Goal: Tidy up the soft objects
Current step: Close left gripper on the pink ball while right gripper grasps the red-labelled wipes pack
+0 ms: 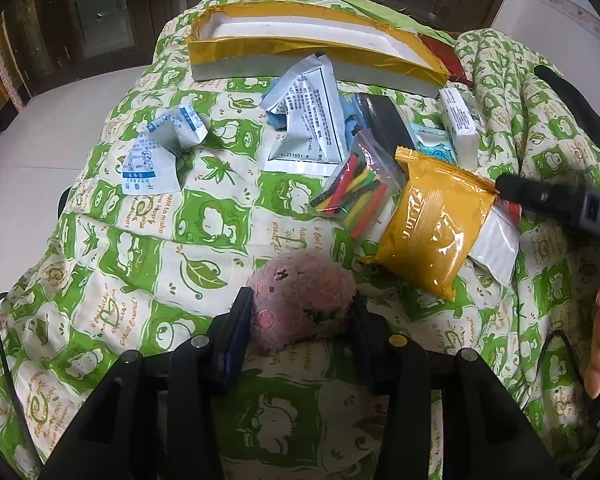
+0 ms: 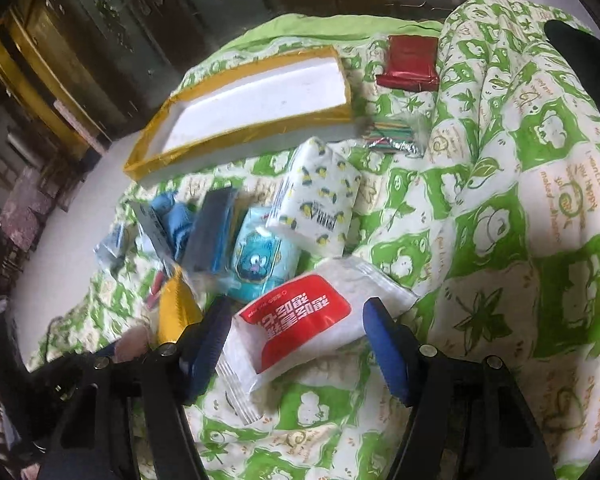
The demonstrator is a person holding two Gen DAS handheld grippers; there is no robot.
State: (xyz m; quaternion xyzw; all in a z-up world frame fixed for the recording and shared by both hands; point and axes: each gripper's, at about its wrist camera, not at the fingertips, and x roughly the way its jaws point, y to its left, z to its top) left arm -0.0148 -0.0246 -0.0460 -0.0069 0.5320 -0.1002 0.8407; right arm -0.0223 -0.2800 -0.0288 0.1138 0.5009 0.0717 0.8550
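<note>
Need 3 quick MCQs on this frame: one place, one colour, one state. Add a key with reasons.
1. What sits between the right gripper's fingers?
A. nothing
B. white packet with a red label
C. the tray

2. What colour is the tray's rim?
A. gold
B. blue
C. pink

3. What state is the left gripper in?
A. shut on the pink plush
B. open above the tray
C. shut on the packet

Key:
1 B: in the right wrist view the packet fills the gap between the two blue pads.
2 A: gold foil runs around the white tray in both views.
3 A: in the left wrist view both fingers press on the plush's sides.
</note>
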